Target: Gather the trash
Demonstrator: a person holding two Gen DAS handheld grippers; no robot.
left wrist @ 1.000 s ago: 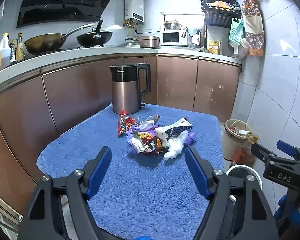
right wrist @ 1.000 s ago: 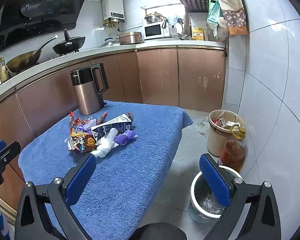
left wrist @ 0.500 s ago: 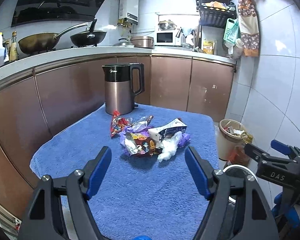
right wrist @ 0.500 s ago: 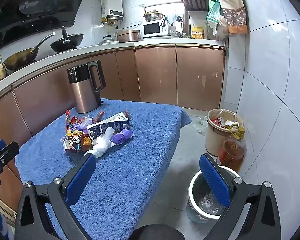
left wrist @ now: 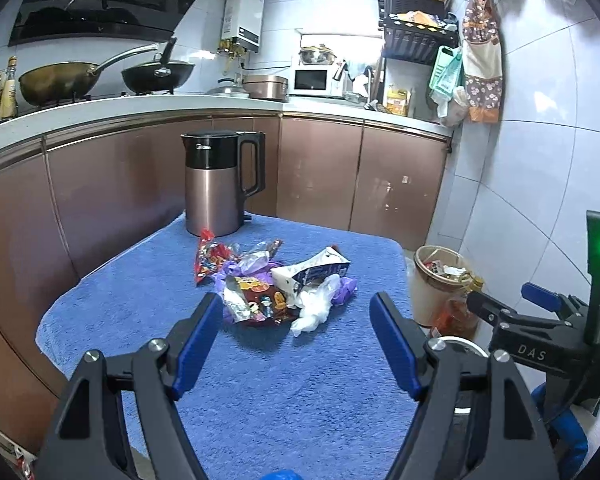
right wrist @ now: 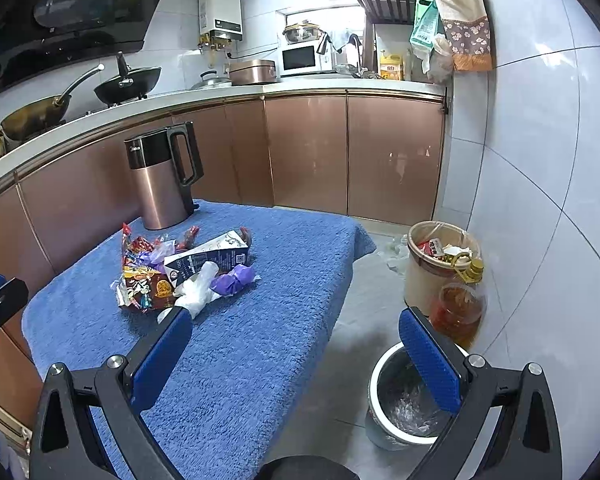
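From the left wrist camera, the left gripper (left wrist: 296,320) hangs released, its blue-padded fingers spread wide and holding nothing, just short of a loose heap of trash (left wrist: 276,284) lying near the middle of the blue towel-covered tabletop (left wrist: 140,300), well in from every edge. The heap holds a flattened white-and-blue milk carton (left wrist: 314,270), crinkly foil snack wrappers (left wrist: 256,300), a limp white plastic glove (left wrist: 312,310) and a crumpled purple bag (left wrist: 346,288). All of it looks light and soft; the foil is likely slippery, so a pinch on a bunched fold should hold best. The carton is the stiffest piece (its flat edge offers the surest bite). A copper-and-black electric kettle (left wrist: 220,184) stands at the tabletop's far edge.

From the right wrist camera, the right gripper (right wrist: 296,344) is likewise spread and empty, over the tabletop's near right edge. Below it on the floor sits a white-rimmed, plastic-lined bin (right wrist: 400,408), beside a fuller beige bin (right wrist: 424,280).
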